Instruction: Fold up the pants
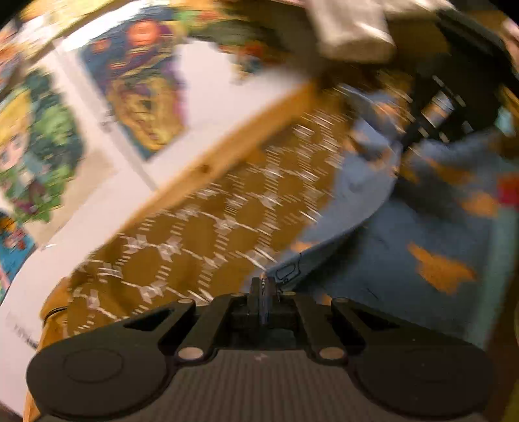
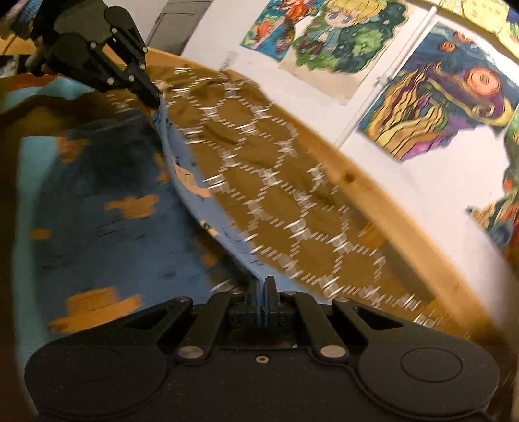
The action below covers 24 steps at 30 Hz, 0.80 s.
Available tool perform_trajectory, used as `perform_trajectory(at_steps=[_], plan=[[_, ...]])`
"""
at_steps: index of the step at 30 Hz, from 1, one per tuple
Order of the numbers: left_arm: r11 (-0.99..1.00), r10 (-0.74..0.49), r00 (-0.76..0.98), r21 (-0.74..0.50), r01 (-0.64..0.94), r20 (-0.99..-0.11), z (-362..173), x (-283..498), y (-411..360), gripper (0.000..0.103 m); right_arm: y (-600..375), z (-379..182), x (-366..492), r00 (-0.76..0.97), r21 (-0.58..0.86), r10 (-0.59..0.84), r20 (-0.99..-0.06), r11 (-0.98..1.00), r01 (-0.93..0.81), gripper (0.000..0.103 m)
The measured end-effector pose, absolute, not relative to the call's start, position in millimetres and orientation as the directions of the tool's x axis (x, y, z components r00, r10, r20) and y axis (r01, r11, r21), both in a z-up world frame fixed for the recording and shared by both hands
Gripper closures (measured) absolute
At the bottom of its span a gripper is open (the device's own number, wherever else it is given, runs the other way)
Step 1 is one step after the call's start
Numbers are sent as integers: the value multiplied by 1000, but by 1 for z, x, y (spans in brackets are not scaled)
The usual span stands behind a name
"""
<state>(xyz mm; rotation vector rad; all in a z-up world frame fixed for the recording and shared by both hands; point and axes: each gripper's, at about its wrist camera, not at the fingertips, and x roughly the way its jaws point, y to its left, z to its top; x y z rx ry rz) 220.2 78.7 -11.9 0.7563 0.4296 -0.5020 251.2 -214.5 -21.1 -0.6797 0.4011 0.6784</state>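
Observation:
Blue pants (image 2: 107,201) with orange patches lie spread on a mustard bedspread. One long edge of them is lifted into a ridge (image 2: 191,181) that runs between the two grippers. In the right wrist view my right gripper (image 2: 262,283) is shut on the near end of that edge. My left gripper (image 2: 156,97), at the upper left, pinches the far end. In the left wrist view my left gripper (image 1: 263,286) is shut on the blue pants (image 1: 421,246). The right gripper (image 1: 405,142) shows as a dark blur at the upper right. Both views are motion-blurred.
The mustard bedspread (image 2: 275,168) has a white hexagon pattern and reaches a wooden bed rail (image 2: 350,177). Behind the rail is a white wall with colourful posters (image 2: 438,94). A pale blurred object (image 1: 353,29) sits at the top of the left wrist view.

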Motion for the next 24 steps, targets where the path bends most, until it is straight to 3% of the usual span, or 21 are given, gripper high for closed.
perform_trajectory(at_steps=[5, 14, 21, 24], plan=[[475, -262, 720, 563, 676, -643, -52, 189, 67, 102, -214, -47, 197, 678, -409, 433, -593, 563, -718, 103], [416, -205, 704, 591, 691, -680, -100, 160, 59, 102, -197, -91, 149, 688, -429, 366, -626, 575, -697, 102], [359, -195, 715, 630, 689, -671, -112, 153, 53, 102, -190, -107, 146, 724, -527, 340, -601, 511, -678, 80], [381, -193, 705, 610, 695, -683, -110, 154, 54, 102, -187, -106, 153, 705, -536, 349, -617, 469, -701, 82]])
